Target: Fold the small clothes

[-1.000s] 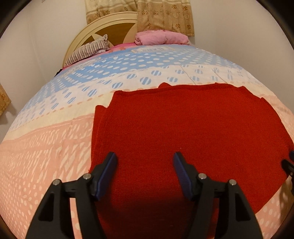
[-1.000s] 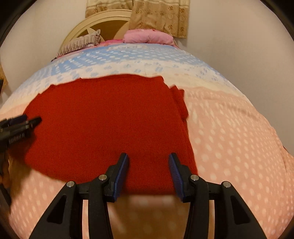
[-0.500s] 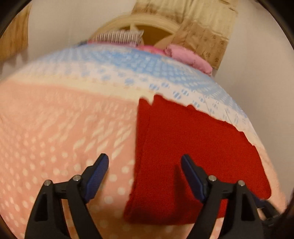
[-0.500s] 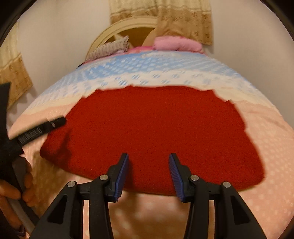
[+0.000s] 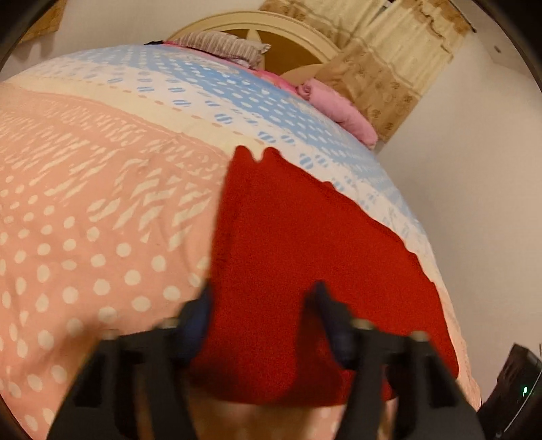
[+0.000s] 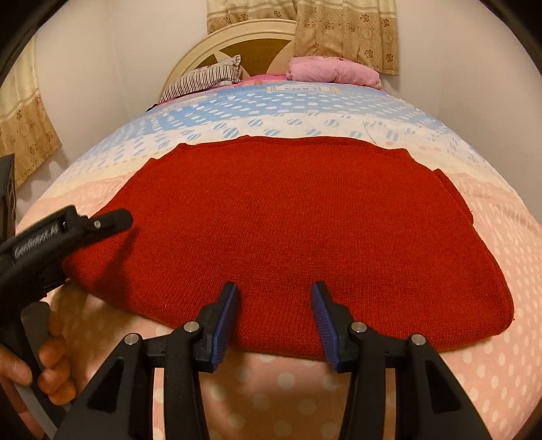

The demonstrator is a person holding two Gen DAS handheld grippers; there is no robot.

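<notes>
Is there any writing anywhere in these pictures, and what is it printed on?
One text only: pale lettering along the side of the left gripper, seen in the right wrist view. It is too blurred and slanted to read for certain.
Nothing is written on the red knit garment, the bedspread or the curtains.

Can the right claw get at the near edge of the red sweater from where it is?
Probably yes. The right claw hangs with its jaws apart just over the near hem of the red sweater, which lies flat on the bedspread with nothing in between. The left claw is off at the sweater's far corner.
</notes>
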